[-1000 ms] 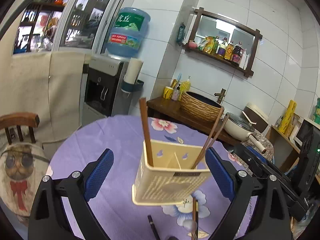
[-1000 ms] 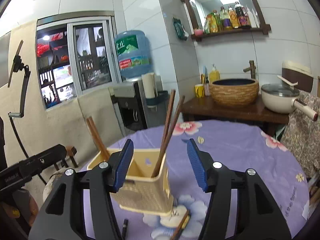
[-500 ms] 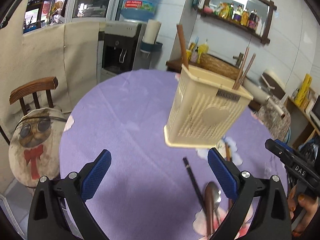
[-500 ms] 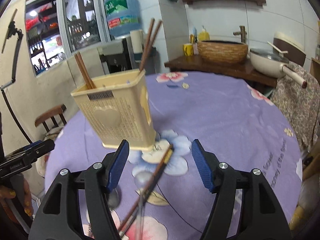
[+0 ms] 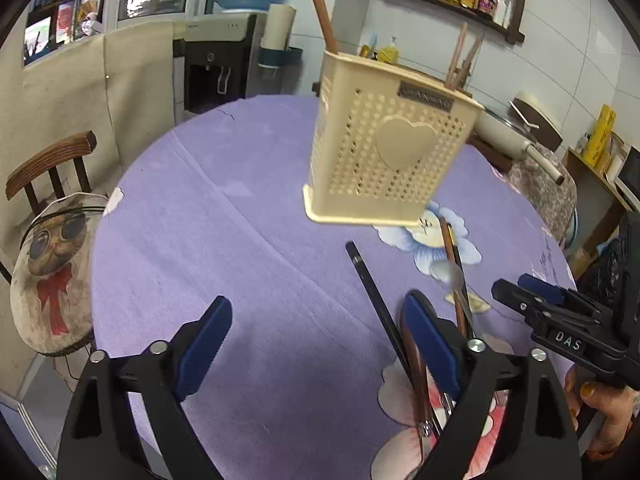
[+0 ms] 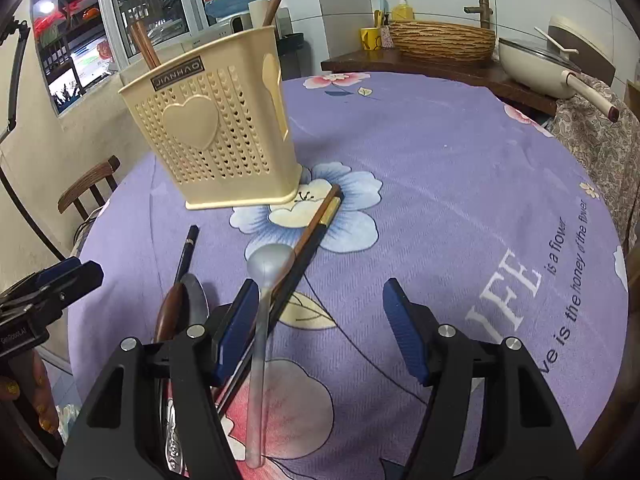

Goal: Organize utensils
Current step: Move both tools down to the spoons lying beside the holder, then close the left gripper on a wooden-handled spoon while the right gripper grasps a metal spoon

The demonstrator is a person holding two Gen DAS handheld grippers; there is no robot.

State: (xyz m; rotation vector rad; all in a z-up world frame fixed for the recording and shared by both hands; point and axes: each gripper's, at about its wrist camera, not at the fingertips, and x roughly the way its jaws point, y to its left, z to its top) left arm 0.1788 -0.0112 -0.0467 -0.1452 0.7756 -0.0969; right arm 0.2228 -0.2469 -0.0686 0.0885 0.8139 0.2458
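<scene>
A cream perforated utensil holder (image 5: pixel 384 160) with a heart on its side stands on the purple tablecloth and holds brown chopsticks (image 5: pixel 322 16); it also shows in the right wrist view (image 6: pixel 216 128). In front of it lie loose utensils: a black chopstick (image 5: pixel 372 292), a brown chopstick pair (image 6: pixel 316 224), a translucent spoon (image 6: pixel 264 300), a metal spoon (image 6: pixel 196 296) and a brown-handled piece (image 6: pixel 168 312). My left gripper (image 5: pixel 316 348) is open and empty above the cloth, left of the utensils. My right gripper (image 6: pixel 320 324) is open and empty, its left finger over the utensils.
A round table with a purple flowered cloth (image 6: pixel 460 184). A wooden chair with a cat cushion (image 5: pixel 52 260) stands at the left. A water dispenser (image 5: pixel 216 68), a side counter with a woven basin (image 6: pixel 440 38) and a pot (image 6: pixel 536 68) stand behind.
Both grippers have pulled back and down from the holder, towards the near edge of the table. The loose utensils have come into view under them. The holder stands where it was.
</scene>
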